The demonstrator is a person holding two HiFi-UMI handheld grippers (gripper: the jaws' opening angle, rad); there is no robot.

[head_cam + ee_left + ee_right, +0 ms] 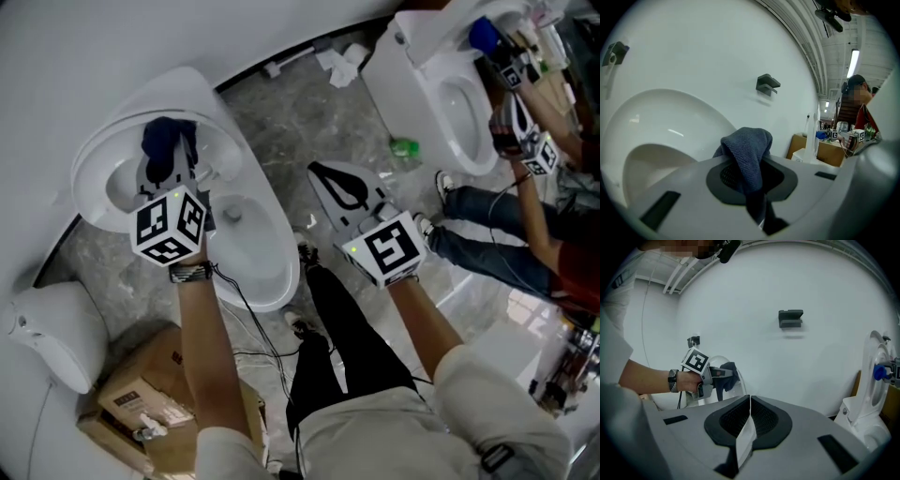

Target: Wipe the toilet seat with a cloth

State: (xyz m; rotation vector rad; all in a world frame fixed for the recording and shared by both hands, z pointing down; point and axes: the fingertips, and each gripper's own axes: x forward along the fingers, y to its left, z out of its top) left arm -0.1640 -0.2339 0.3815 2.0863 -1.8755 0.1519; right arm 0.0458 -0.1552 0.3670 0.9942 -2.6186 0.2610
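Cloth [747, 150]: soft, light, limp. L claw [755, 190] pinches it mid-fold, adequate hold. R claw [749, 420] closed, empty.

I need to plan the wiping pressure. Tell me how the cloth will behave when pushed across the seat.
Probably floppy: the cloth droops in folds over the left gripper. Likely light: one pinch carries it. Its nubby weave suggests it will drag, not slide.

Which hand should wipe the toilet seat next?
Left. The left gripper grips the cloth right over the toilet. The right gripper is shut, empty, and off to the side over the floor.
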